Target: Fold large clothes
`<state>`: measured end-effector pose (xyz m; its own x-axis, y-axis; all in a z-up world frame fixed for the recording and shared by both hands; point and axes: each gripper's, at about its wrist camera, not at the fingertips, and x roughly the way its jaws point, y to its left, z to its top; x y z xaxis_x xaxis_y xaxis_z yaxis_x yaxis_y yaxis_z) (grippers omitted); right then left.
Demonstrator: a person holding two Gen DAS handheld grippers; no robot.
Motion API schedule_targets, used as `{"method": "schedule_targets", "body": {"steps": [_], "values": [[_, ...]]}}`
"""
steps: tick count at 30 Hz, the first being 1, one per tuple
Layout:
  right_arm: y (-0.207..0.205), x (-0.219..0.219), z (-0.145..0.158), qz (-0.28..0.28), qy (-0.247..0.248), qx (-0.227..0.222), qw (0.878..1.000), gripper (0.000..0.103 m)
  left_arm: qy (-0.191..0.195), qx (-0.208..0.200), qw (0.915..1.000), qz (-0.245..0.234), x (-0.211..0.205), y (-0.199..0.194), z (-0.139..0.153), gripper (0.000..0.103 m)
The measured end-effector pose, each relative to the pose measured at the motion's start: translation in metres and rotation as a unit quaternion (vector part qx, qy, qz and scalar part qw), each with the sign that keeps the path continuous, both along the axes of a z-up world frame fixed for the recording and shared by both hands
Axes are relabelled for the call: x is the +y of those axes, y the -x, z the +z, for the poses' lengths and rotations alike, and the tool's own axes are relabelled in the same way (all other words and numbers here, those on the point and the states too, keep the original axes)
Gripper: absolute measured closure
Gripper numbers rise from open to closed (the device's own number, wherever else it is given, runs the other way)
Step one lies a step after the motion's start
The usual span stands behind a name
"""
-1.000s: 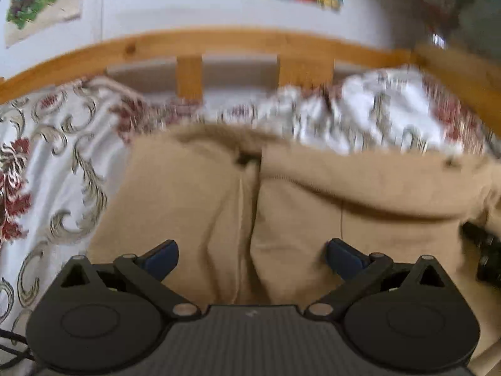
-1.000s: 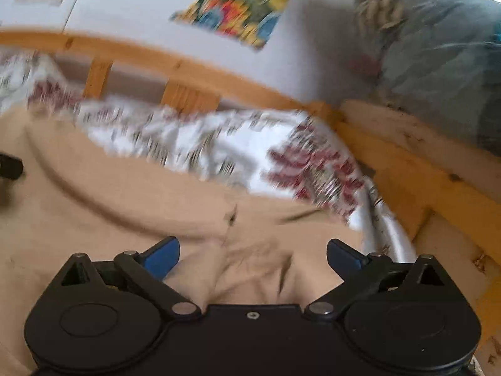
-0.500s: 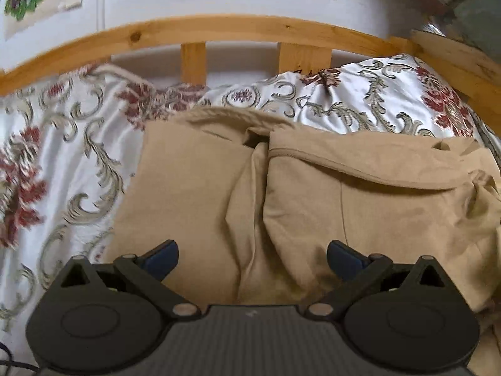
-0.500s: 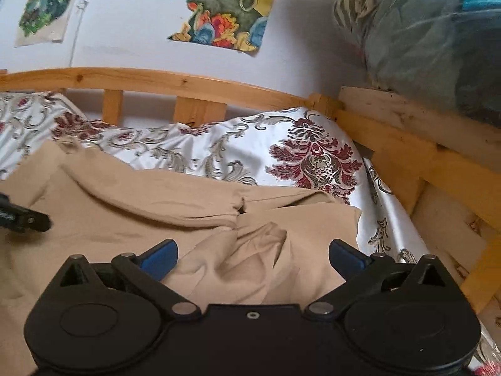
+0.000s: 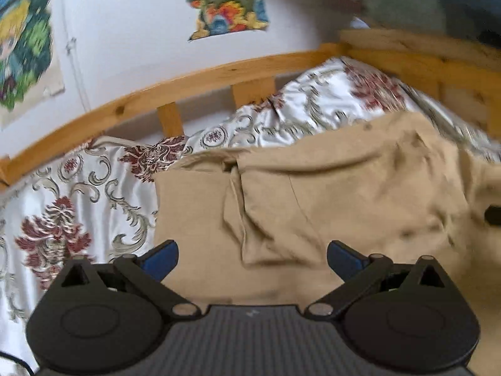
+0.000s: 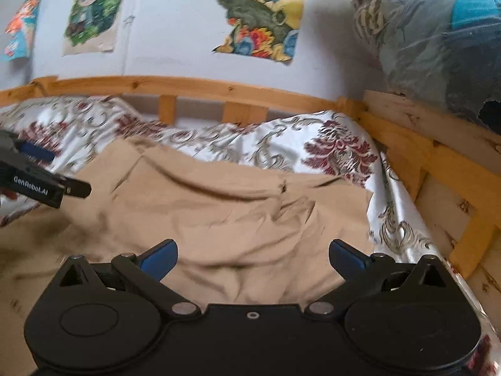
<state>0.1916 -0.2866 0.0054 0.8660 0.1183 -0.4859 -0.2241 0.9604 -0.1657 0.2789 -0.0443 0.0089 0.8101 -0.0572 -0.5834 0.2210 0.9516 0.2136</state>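
- The tan garment (image 5: pixel 328 200) is lying crumpled on the bed, reaching from mid-bed toward the right side rail, with its flat left edge running straight down the bedspread (image 5: pixel 78 200).
- The left tongs (image 5: pixel 252 255) are hovering above the garment's near-left part with the jaws spread wide and nothing between the blue pads.
- The right tongs (image 6: pixel 253 255) are likewise standing wide and gripping nothing, hanging over the rumpled right half of the garment (image 6: pixel 219 216).
- In the right wrist view the left tongs (image 6: pixel 47 181) are showing at the far left edge, over the garment's left border.
- Bare bedspread is lying open to the left of the garment and along its far edge, up to the rail.
- On the right, only a narrow strip of bedspread (image 6: pixel 388 216) is separating the garment from the wooden bed frame (image 6: pixel 438 163).
- The far wooden rail (image 5: pixel 188 91) is curving along the white wall, where colourful posters (image 6: pixel 263 15) are hanging.
- A bundle wrapped in clear plastic (image 6: pixel 438 37) is sitting above the frame's right corner.
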Motion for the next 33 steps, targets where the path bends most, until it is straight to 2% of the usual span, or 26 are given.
{"method": "schedule_targets", "body": {"steps": [3,9,14,17,23,25,28,33], "values": [[0.028,0.000,-0.002,0.030,0.027,0.010,0.999,0.001,-0.014,0.022,0.9996,-0.012,0.004,0.023,-0.003,0.000],[0.078,0.012,-0.016,0.095,0.085,0.047,0.991,0.001,-0.026,0.035,0.9984,-0.036,0.008,0.068,-0.011,0.000],[0.100,0.025,-0.033,0.112,0.082,0.080,0.987,0.001,-0.034,0.060,0.9949,-0.072,0.001,0.102,-0.025,0.000],[0.112,0.028,-0.039,0.123,0.081,0.092,0.985,0.001,-0.051,0.065,0.9900,-0.114,0.001,0.126,-0.031,0.000],[0.130,0.028,-0.049,0.161,0.166,0.135,0.963,0.001,-0.095,0.061,0.9757,-0.187,0.007,0.169,-0.043,0.000],[0.134,0.026,-0.052,0.161,0.187,0.142,0.959,0.001,-0.108,0.066,0.9724,-0.196,0.007,0.177,-0.049,0.000],[0.134,0.023,-0.059,0.145,0.214,0.142,0.955,0.001,-0.120,0.077,0.9719,-0.187,0.007,0.181,-0.059,0.000],[0.124,0.015,-0.065,0.103,0.204,0.130,0.965,0.001,-0.136,0.094,0.9721,-0.167,0.011,0.180,-0.071,0.000]]}}
